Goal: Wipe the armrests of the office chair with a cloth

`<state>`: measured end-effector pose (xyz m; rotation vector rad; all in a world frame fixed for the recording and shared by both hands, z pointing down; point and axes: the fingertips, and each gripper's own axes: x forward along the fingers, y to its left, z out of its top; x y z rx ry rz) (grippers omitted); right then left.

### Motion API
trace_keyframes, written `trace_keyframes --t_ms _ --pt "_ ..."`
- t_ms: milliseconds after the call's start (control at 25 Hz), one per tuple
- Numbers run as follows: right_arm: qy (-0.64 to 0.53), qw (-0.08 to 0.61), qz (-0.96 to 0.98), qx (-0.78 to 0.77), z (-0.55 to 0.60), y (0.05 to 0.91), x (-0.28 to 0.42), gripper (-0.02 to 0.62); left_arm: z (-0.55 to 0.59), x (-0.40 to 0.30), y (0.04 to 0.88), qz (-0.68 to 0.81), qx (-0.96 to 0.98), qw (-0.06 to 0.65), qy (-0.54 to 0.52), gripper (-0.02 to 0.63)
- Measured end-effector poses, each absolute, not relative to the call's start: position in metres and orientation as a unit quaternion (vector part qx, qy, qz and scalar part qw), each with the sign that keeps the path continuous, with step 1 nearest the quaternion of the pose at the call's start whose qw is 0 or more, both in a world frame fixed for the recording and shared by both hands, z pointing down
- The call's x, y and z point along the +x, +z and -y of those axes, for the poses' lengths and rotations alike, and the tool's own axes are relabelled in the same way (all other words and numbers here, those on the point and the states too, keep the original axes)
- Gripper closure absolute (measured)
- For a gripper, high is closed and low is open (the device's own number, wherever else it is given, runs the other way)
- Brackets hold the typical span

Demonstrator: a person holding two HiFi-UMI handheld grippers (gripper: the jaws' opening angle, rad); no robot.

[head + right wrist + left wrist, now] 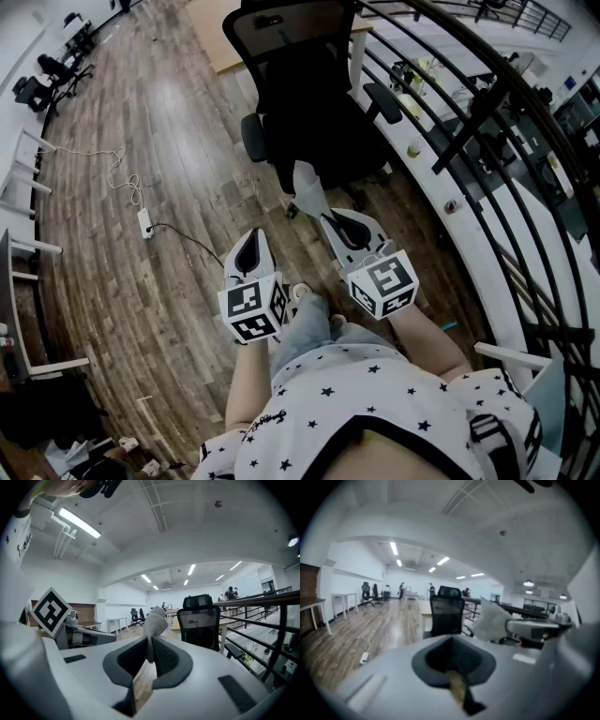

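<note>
The far office chair point(300, 84) is black; the cloth point(307, 187) pale grey; the left gripper point(251, 236) and right gripper point(328, 221) light grey with black-and-white square markers; the floor point(141, 141) brown planks; the near shirt point(375, 394) white with black stars.

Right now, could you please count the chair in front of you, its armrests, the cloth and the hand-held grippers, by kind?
Chair: 1
Armrests: 2
Cloth: 1
Hand-held grippers, left and right: 2
Total: 6
</note>
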<state>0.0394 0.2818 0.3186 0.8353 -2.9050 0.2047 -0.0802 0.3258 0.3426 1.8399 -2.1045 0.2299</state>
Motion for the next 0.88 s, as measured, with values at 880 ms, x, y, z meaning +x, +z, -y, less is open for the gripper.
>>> trace_keyframes --t_ms 880 --pt "0.056 0.075 0.960 0.264 -0.353 0.329 0.082 0.557 -0.377 -0.025 0.343 0.713 0.677 0.181 0.024 0.600"
